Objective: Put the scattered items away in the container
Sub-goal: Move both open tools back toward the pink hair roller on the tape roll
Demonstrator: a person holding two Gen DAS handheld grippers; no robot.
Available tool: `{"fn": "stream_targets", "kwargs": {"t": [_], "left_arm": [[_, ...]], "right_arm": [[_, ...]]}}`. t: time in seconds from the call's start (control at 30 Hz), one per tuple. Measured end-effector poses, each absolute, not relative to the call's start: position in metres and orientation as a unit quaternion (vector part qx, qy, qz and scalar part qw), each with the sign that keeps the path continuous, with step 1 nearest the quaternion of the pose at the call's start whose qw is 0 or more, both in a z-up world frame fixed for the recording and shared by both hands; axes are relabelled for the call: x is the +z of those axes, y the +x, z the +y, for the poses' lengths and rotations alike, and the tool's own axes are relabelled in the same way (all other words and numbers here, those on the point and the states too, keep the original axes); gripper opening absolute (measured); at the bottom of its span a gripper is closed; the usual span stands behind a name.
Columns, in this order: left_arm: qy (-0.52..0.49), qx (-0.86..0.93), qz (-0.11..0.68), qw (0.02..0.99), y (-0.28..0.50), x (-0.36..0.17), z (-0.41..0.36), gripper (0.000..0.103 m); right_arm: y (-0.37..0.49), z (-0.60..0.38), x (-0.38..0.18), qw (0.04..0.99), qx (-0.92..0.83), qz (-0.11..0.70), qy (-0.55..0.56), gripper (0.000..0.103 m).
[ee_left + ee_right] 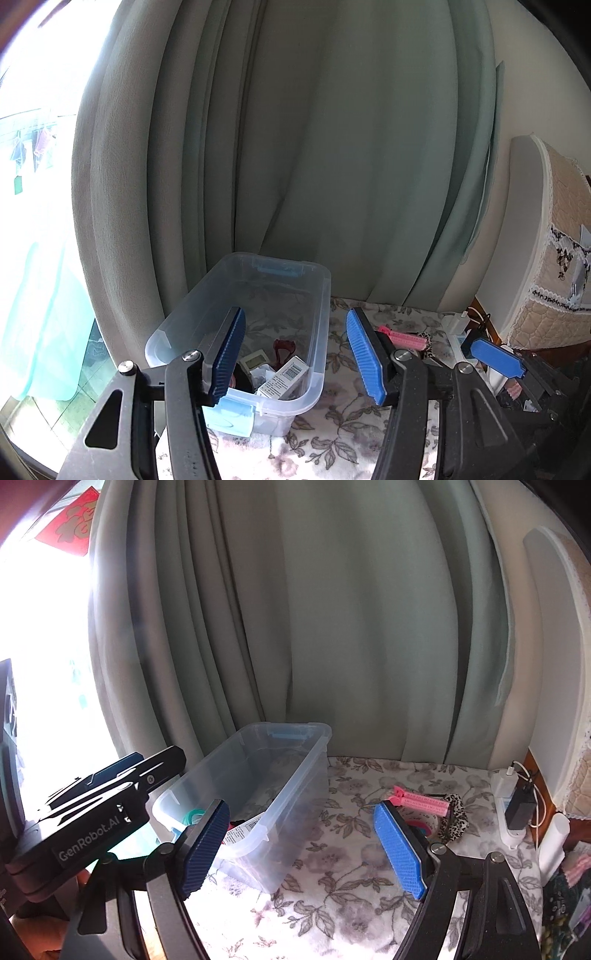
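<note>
We see both grippers, left (293, 354) and right (301, 849), with jaws apart and empty. The clear container (258, 794) sits by the table's (332, 904) left edge; pink clip (421, 801) lies toward the right edge.

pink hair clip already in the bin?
No, the pink hair clip lies on the floral cloth, right of the clear bin.

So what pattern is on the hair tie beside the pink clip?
Leopard print hair tie, clearest in the right wrist view.
</note>
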State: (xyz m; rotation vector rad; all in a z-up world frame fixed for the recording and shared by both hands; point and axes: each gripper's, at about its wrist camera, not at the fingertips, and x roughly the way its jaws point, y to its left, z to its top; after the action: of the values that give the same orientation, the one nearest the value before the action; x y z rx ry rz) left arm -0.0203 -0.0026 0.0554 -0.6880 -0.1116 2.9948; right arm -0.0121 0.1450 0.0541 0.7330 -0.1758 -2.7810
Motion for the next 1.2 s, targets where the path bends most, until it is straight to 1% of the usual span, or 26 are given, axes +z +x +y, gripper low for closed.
{"fn": "stream_targets", "kwargs": {"t": [0.5, 0.7, 1.2], "left_arm": [[-0.23, 0.972, 0.015, 0.055, -0.031, 0.052, 0.059, 0.059], [-0.238, 0.969, 0.019, 0.056, -0.037, 0.046, 0.071, 0.059], [-0.304, 0.947, 0.049, 0.095, -0.07, -0.003, 0.108, 0.059]], "right_arm": [[-0.004, 0.217, 0.039, 0.098, -0.953, -0.131, 0.254, 0.084], [-0.008, 0.244, 0.029, 0.082, -0.949, -0.156, 0.261, 0.084], [-0.027, 0.299, -0.019, 0.033, -0.929, -0.21, 0.304, 0.084]]}}
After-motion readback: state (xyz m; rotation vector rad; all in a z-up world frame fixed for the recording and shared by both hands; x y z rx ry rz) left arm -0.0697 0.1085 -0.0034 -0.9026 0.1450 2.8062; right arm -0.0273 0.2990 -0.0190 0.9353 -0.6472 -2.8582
